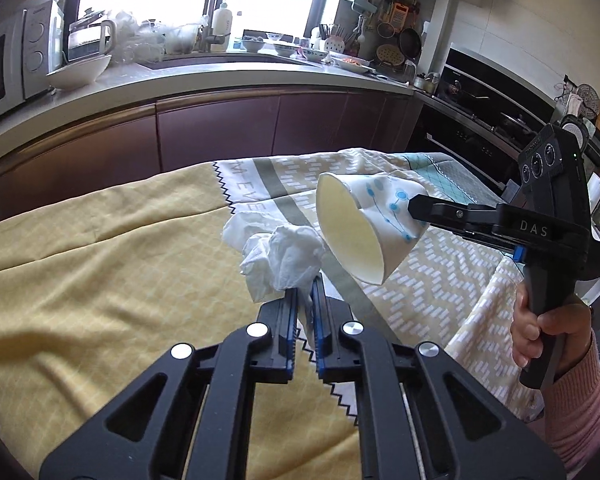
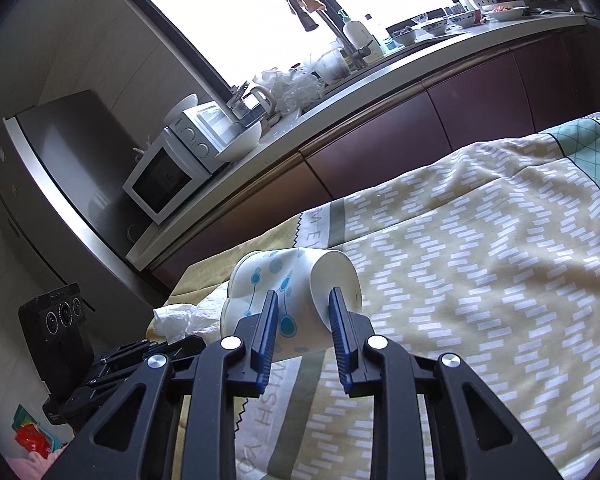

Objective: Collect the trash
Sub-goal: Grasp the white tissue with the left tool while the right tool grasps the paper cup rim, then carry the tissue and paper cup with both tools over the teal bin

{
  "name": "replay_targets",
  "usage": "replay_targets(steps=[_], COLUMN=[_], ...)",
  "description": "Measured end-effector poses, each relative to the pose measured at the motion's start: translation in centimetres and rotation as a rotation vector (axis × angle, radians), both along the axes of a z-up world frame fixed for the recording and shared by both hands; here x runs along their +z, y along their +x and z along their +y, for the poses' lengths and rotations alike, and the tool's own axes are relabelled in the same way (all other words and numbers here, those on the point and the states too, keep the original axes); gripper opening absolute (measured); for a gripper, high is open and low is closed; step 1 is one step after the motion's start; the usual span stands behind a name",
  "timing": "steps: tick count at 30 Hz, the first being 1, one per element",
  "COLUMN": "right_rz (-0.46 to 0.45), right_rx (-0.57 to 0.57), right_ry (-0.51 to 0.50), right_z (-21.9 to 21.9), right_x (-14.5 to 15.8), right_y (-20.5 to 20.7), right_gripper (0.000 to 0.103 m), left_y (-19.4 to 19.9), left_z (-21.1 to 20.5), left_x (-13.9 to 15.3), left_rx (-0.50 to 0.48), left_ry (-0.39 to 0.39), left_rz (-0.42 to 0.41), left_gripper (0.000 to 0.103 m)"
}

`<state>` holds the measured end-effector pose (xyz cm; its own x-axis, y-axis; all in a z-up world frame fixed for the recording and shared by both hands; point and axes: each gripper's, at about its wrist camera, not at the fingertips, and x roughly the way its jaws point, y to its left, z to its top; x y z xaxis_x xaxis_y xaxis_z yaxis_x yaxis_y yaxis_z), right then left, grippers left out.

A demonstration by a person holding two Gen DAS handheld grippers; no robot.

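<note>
Left gripper (image 1: 305, 292): clenched on crumpled tissue (image 1: 280, 256), lifted just ahead of its tips. Right gripper (image 2: 303, 300): clamped across squashed paper cup (image 2: 288, 300), held above tablecloth (image 2: 480, 280). Both pieces picked up; disposal remaining; no bin visible.

White letters "DAS" stand on the black body of the right gripper (image 1: 414, 210); on the tablecloth (image 1: 100, 248), the pale band beside the zigzag line carries partial letters "EVE", and, nearer that gripper, "WISH"; other lettering is unreadable.
</note>
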<state>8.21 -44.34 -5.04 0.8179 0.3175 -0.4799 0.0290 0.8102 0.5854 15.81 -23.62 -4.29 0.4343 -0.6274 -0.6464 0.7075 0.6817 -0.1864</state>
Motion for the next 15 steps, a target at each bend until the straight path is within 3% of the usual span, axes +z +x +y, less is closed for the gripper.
replay_targets(steps=[15], right_rz=[-0.040], right_rx=[0.195], right_ry=[0.031], right_z=[9.7], right_x=[1.2], right_y=[0.5], right_gripper=[0.024], left_y=[-4.8], left_z=[13.0], left_x=[1.3], left_rx=[0.163], left_ry=[0.019], left_rz=[-0.053], left_gripper=[0.007])
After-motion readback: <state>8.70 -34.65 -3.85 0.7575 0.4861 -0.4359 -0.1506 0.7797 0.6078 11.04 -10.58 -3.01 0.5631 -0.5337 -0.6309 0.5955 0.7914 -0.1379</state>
